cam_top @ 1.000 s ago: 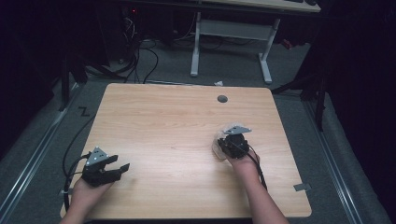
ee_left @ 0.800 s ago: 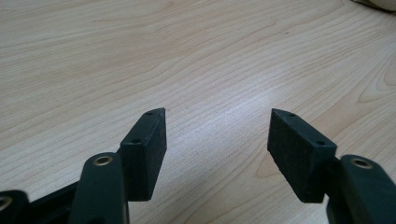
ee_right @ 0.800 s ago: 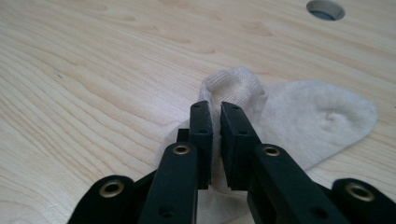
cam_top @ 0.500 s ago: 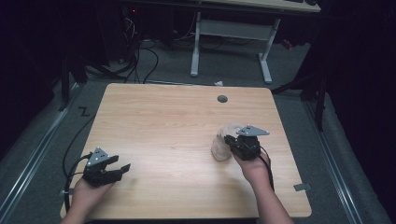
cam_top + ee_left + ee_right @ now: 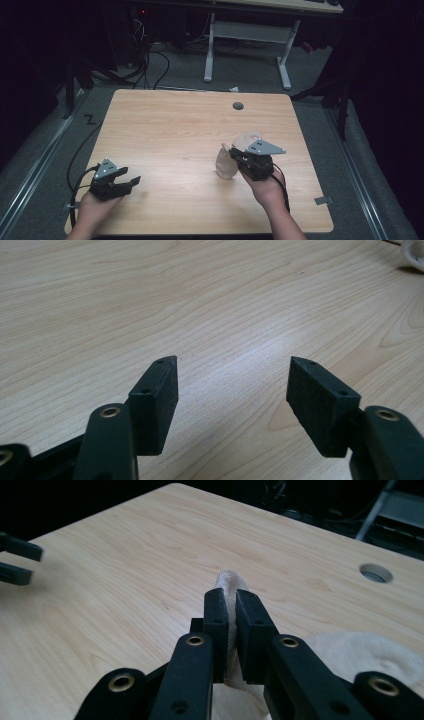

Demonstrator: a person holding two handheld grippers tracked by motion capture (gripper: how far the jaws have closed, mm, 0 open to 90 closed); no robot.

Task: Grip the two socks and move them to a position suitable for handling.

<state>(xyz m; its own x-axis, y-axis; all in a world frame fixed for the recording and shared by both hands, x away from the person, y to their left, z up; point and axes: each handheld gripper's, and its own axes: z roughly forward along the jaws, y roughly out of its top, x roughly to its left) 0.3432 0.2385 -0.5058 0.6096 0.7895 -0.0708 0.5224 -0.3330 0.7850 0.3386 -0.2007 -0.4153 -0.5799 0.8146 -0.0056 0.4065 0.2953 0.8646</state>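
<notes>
The pale cloth (image 5: 227,162) hangs upright, pinched in the right gripper (image 5: 239,159); the left gripper (image 5: 131,183) gapes wide, empty.

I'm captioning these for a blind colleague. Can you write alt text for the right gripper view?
The right gripper has its two black jaws shut on a fold of cream cloth, above a light wooden table. A round hole sits in the tabletop at the right.

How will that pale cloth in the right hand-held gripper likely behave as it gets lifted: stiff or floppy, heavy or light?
Probably floppy: the cloth droops in soft folds beside the right hand-held gripper, whose jaws pinch a thin fold of it. Likely light too, since that small pinch holds a fold up off the table. It may drag or bunch rather than slide cleanly.
</notes>
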